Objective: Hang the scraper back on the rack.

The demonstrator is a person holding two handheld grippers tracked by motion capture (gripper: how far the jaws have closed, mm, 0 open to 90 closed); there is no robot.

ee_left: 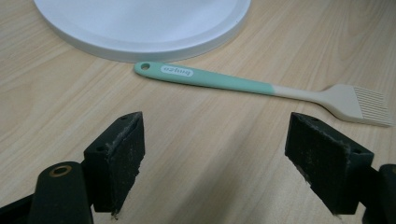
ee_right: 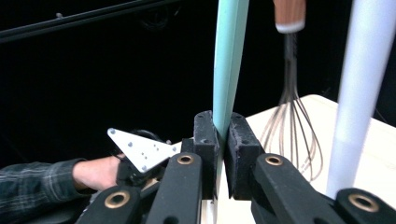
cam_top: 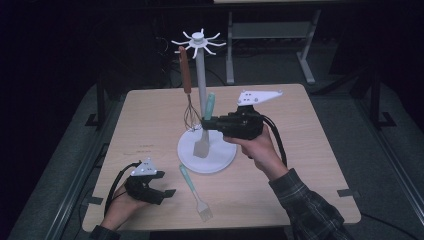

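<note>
Spatula [cam_top: 204,131] pinched upright in right claw [cam_top: 212,122] beside rack pole [cam_top: 201,80], above white base [cam_top: 220,159]. Hanging step underway; next needs handle hole onto hook. Left claw [cam_top: 162,192] spread near brush [cam_top: 196,194] on desk [cam_top: 300,165].

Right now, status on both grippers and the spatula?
Right gripper shut on mint-handled cream spatula, raised beside white stand pole. Left gripper open. Hanging whisk close by.

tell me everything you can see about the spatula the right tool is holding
The spatula has a mint-green handle and a pale cream flat blade, silicone by the look. It hangs nearly upright, blade down, above the white round base beside the stand's pole. The right tool is shut on its handle, pads pressing both sides.
</note>
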